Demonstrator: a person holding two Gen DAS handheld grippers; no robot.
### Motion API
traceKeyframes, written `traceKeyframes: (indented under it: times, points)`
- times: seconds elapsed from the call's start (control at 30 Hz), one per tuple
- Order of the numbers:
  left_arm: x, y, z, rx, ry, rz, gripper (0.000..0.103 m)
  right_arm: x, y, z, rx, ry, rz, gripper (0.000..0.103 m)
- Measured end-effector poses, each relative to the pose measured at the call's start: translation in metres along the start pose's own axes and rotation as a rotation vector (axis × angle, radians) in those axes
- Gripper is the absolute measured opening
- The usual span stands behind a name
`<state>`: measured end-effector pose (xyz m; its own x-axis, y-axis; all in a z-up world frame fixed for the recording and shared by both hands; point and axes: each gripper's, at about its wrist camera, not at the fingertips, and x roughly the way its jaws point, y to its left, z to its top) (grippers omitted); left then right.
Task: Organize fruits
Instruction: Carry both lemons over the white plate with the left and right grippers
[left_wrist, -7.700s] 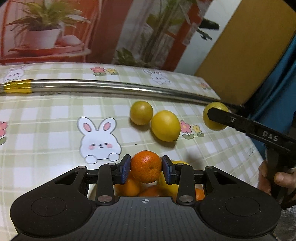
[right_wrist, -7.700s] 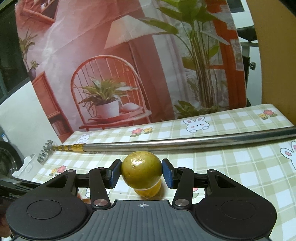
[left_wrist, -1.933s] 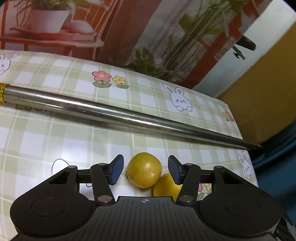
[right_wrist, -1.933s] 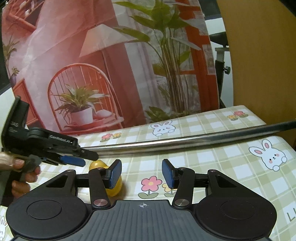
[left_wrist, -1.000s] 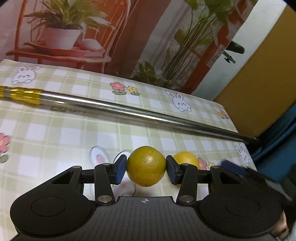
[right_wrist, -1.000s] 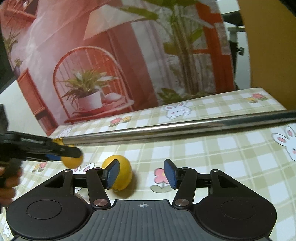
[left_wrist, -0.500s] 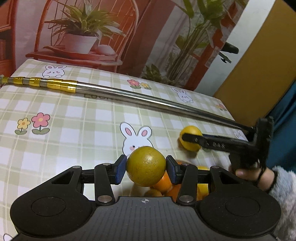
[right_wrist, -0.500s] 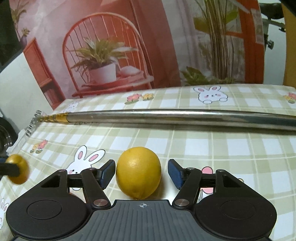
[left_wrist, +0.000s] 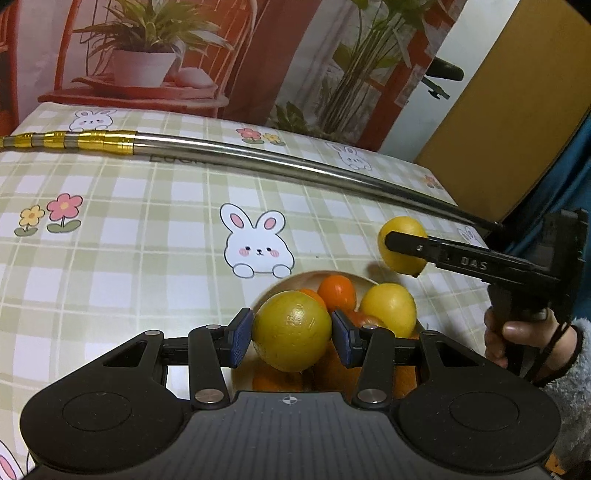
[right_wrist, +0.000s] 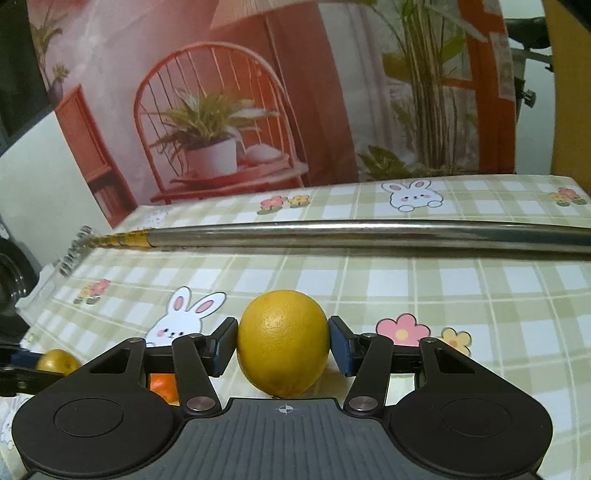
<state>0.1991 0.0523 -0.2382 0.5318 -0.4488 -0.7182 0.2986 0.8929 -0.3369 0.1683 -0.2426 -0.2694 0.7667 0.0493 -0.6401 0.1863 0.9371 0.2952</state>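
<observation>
My left gripper (left_wrist: 291, 338) is shut on a greenish-yellow round fruit (left_wrist: 291, 330) and holds it above a pale bowl (left_wrist: 291, 282). The bowl holds oranges (left_wrist: 337, 291) and a yellow lemon (left_wrist: 388, 308). My right gripper (right_wrist: 283, 347) is shut on a yellow lemon (right_wrist: 283, 341), just above the checked tablecloth. In the left wrist view that right gripper (left_wrist: 404, 245) holds its lemon (left_wrist: 402, 236) beyond the bowl's right side. The left gripper's fruit (right_wrist: 58, 362) shows at the lower left of the right wrist view.
A long steel pole (left_wrist: 280, 162) with a gold end lies across the far part of the table, also in the right wrist view (right_wrist: 369, 232). The cloth has rabbit (left_wrist: 258, 245) and flower prints. A printed backdrop stands behind. The table's right edge is near.
My left gripper carried the greenish fruit back over the bowl. My right gripper closed on the lemon, which was lying between its open fingers half a second ago.
</observation>
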Motion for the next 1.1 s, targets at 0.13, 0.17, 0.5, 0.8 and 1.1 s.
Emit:
traceKeyframes:
  times: [0.13,0.17,0.5,0.8,1.1]
  points:
    - [-0.003,0.001,-0.005,-0.002,0.005,0.003,0.049,-0.019,0.003,-0.007,0.003,-0.021,0.001,0.049]
    - [-0.003,0.002,-0.006,-0.004,0.008,0.005,0.049,-0.023,0.003,-0.008,0.008,-0.025,0.001,0.049]
    - [0.012,0.007,0.003,-0.031,0.017,-0.003,0.049,-0.047,0.011,-0.020,0.019,-0.037,0.020,0.049]
    - [0.020,0.008,0.012,-0.015,0.030,-0.011,0.049,-0.051,0.018,-0.021,0.002,-0.034,0.023,0.049]
    - [0.019,0.007,0.008,-0.008,0.032,-0.022,0.056,-0.049,0.021,-0.023,-0.005,-0.023,0.024,0.049]
